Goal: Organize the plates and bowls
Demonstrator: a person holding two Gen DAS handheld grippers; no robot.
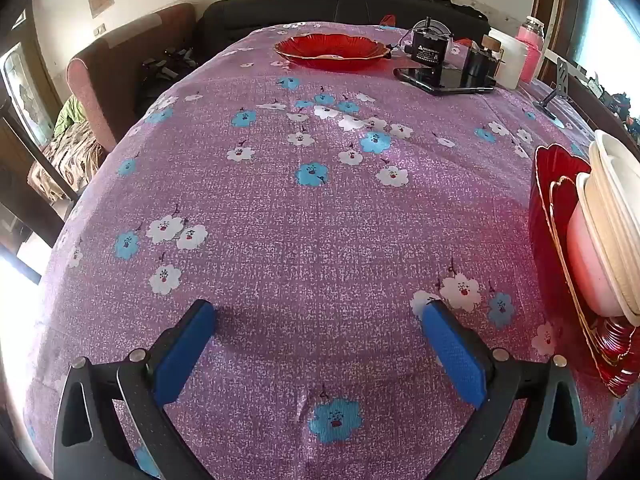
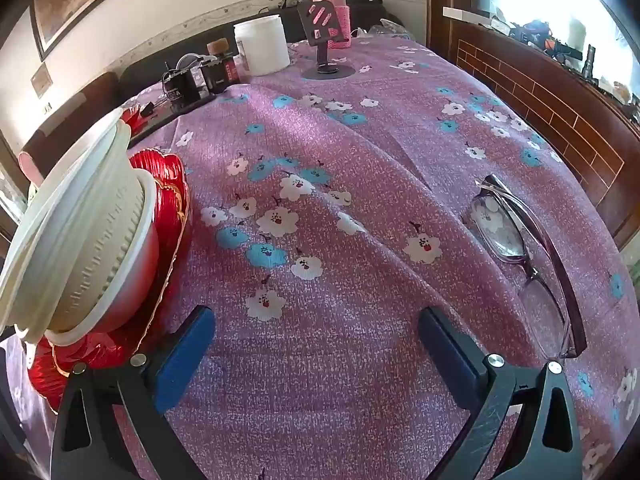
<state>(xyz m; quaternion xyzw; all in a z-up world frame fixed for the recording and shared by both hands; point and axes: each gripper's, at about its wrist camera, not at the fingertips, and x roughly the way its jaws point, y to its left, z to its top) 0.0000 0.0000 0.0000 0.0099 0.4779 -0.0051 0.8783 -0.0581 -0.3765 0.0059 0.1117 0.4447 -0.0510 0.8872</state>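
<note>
A stack of white bowls (image 1: 616, 216) sits on red scalloped plates (image 1: 554, 184) at the right edge of the left wrist view. The same bowls (image 2: 84, 224) and red plates (image 2: 170, 184) show at the left of the right wrist view. Another red scalloped plate (image 1: 332, 50) lies alone at the table's far side. My left gripper (image 1: 318, 312) is open and empty over the purple flowered tablecloth (image 1: 280, 208), left of the stack. My right gripper (image 2: 316, 320) is open and empty, just right of the stack.
A phone (image 1: 440, 78), small black devices (image 1: 428, 50), a white jar (image 2: 262, 44), a pink flask (image 2: 332, 0) and a phone stand (image 2: 326, 40) crowd the far side. Glasses (image 2: 524, 256) lie near my right gripper. A sofa (image 1: 120, 76) stands left of the table.
</note>
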